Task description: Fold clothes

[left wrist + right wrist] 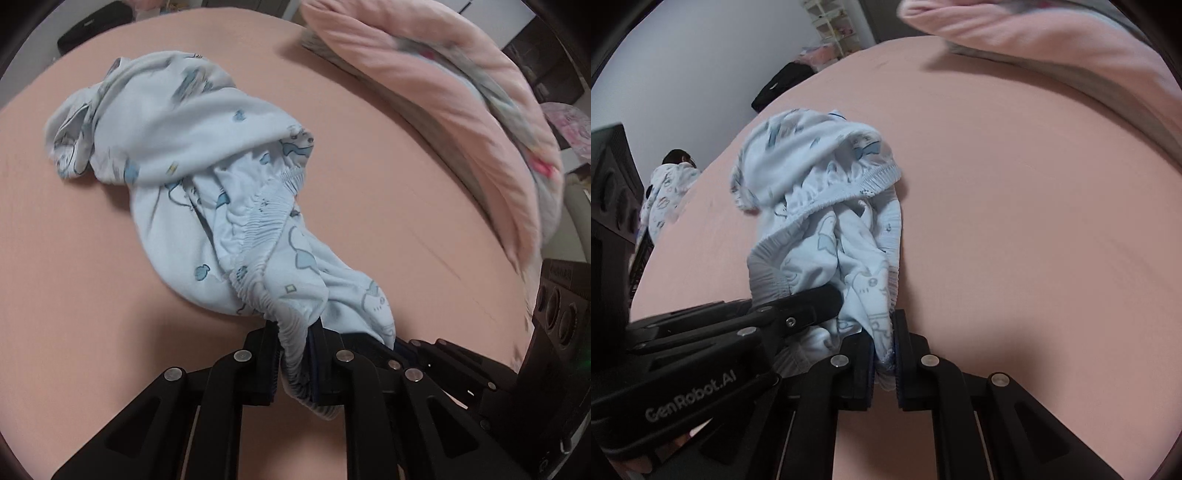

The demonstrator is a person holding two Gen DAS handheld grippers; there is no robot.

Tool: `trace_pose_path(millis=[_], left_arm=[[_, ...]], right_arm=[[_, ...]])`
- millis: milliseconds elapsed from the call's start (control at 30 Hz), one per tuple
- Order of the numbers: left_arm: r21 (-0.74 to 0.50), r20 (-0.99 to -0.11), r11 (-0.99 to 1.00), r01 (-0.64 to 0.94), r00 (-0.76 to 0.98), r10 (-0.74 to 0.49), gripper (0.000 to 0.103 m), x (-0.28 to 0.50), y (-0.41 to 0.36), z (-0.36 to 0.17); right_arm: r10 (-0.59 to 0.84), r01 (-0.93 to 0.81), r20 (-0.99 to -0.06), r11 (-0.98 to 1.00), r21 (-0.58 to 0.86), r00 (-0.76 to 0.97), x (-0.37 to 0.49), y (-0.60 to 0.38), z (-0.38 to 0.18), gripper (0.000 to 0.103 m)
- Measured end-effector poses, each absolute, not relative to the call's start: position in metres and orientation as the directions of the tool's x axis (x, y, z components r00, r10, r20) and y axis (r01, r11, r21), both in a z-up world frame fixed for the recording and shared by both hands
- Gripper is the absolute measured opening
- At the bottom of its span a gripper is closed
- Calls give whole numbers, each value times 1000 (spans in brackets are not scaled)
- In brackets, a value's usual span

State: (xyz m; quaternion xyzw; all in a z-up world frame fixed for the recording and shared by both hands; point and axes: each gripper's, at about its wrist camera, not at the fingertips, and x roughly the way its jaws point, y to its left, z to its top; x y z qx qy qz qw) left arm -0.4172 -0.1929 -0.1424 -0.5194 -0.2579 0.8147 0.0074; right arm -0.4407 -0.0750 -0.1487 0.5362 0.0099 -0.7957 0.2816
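Between the left gripper's (293,363) fingers, pinched: the gathered elastic waistband of light blue printed pants (192,166), fingers narrowed tight on the bunched band. Past the fingertips, away from the camera, the rest of the garment crumpled in a heap on the pink bedsheet (74,277), legs twisted together and not separable by eye. Far end of the heap blurred, prints only partly readable. Below the fingers, a tail of waistband hanging, its end hidden behind the black linkage.

Just right of those fingers, the right gripper (402,345) half hidden under a fold of cloth, its tips not visible from this side.

Between the right gripper's (884,354) fingers in its own view, clamped: another stretch of the same pants (820,192), near the waistband edge, fingers nearly closed on thin layers. Left of them, the left gripper (831,299) reaching in from the side, fingertips buried in fabric, grip point not visible from here.

Beyond the fingers to the upper right, a pink blanket (1052,40), cut off by the frame edge and smeared by motion. Far left, beyond the bed edge, a small figure in patterned pyjamas (666,192), too blurred for detail.
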Motion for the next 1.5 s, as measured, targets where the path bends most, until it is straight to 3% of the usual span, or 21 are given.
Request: trace_pose_path(millis=[167,433,533,867,1067,1167,1267,1400,1500], left_arm=[[-558,-798,-797,233,-414,438,11,-342,-97,-147],[-610,-766,-790,64,-300,568,11,-238,27,-136],[-578,-774,-816,-13,-305,554,11,-200,61,-122],[-520,-820,-852,-61,-244,517,12,-127,114,-112],[-445,-861,-883,-149,-201,468,24,-97,108,-119],[-353,-877,-916,-192,-273,395,29,-108,97,-104],[-306,-867,-915,-264,-320,382,41,-135,104,-98],[-277,-899,-876,-396,-214,381,42,-167,157,-123],[-182,-943,-873,-452,-171,285,42,-174,175,-151]], right_arm=[[-420,401,-870,-866,299,-259,-354,16,-135,6],[-401,219,-861,-912,346,-312,-230,143,-122,6],[-383,168,-855,-924,345,-349,-194,169,-116,7],[-291,44,-862,-953,300,-416,-105,214,-95,7],[-160,-38,-888,-980,195,-431,-40,244,-119,7],[-164,-76,-896,-974,214,-413,-29,265,-133,7],[-164,-60,-899,-977,206,-405,-25,265,-138,9],[-180,-67,-906,-973,222,-382,-15,264,-144,10],[-212,-93,-911,-961,260,-354,-12,273,-154,10]])
